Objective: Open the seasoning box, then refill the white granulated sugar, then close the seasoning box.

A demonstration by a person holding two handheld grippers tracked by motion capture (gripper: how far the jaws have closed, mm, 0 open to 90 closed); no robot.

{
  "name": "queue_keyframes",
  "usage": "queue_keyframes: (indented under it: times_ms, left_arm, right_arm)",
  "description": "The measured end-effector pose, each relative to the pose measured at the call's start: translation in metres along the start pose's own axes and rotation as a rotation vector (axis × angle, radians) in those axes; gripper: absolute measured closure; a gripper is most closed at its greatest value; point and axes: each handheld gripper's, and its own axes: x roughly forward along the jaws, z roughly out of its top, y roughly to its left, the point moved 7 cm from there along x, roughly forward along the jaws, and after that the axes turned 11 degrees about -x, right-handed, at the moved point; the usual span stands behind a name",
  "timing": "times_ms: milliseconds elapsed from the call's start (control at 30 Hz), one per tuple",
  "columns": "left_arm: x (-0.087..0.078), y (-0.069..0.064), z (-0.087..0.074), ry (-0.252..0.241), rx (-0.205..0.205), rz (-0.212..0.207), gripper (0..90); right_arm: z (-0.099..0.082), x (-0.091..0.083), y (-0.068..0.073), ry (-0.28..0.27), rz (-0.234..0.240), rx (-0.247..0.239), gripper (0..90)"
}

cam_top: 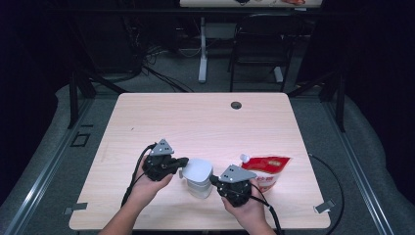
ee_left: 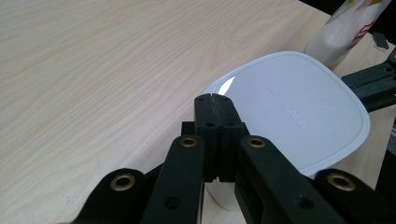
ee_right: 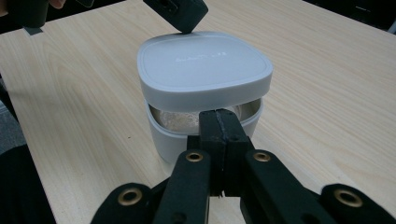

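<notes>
Pale wood-grain table [cam_top: 161,117], one cable hole near its far edge, standing on grey floor in a dark room; black chair [cam_top: 262,41] and a white desk leg beyond it. Item one: white container [ee_right: 170,140], rounded-square, at the near middle of the table between the two grippers. Item two: white lid [ee_right: 203,63], faint lettering on its top, lifted clear of the container's rim on the side facing the right gripper view, so that a gap shows between lid and rim with pale contents inside. Item three: red-and-white spout pouch [cam_top: 266,169], white cap, lying flat just right of the container and partly behind the right gripper. Left gripper [cam_top: 182,161]: held in the person's left hand, jaws pressed fully together with nothing between them, tips at the lid's left edge; whether they touch it cannot be told. Right gripper [cam_top: 214,180]: held in the person's right hand, jaws likewise pressed together and empty, tips at the gap under the lid's near edge. Black cables trail from both grippers toward the near table edge.
</notes>
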Motion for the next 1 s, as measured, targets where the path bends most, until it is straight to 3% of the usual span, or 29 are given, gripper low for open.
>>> queue_keyframes:
  times_ms: [267, 600, 1000]
  left_arm:
    - [-0.009, 0.013, -0.003, -0.010, -0.023, 0.033, 89.3]
    - [-0.013, 0.016, -0.002, -0.011, -0.030, 0.047, 86.9]
    - [-0.019, 0.020, -0.003, -0.046, -0.052, 0.059, 74.7]
  right_arm:
    - [0.007, 0.001, 0.000, 0.000, 0.000, -0.011, 90.0]
    - [0.017, 0.002, 0.001, -0.008, -0.004, -0.013, 90.0]
    - [0.028, 0.002, 0.001, -0.022, -0.003, -0.024, 90.0]
